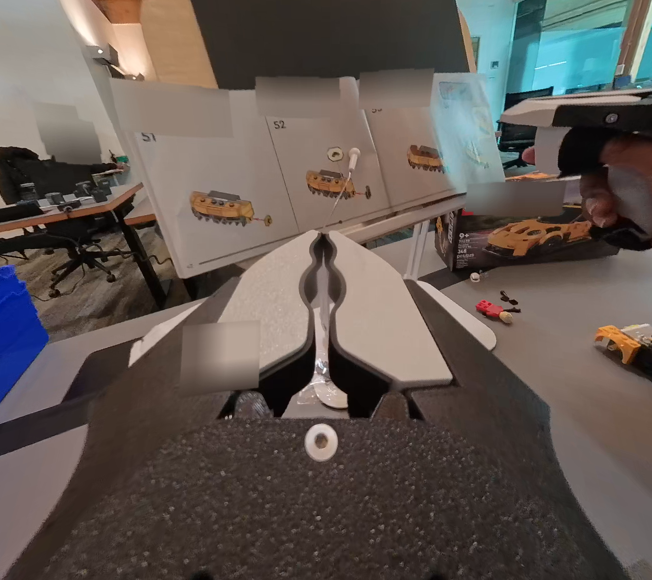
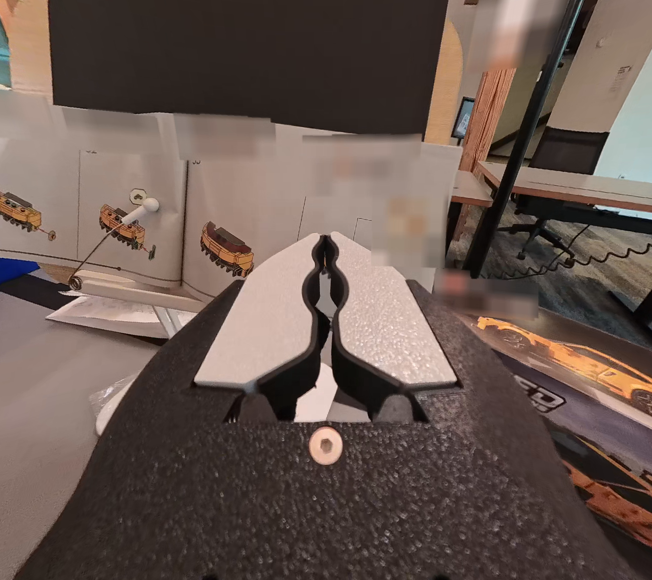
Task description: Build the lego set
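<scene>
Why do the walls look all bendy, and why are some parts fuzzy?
Left wrist view: the wide lens bows the walls and the table edge; the instruction booklet is sharp, the hand at right is smeared. Right wrist view: the lego box blurs toward the edge; the grey patches were added afterwards.

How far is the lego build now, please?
Partly done: a yellow car section lies on the grey table. In hand: nothing visible; the left tool and right tool look shut. Left: loose pieces remain, and the instruction booklet stands open.
</scene>
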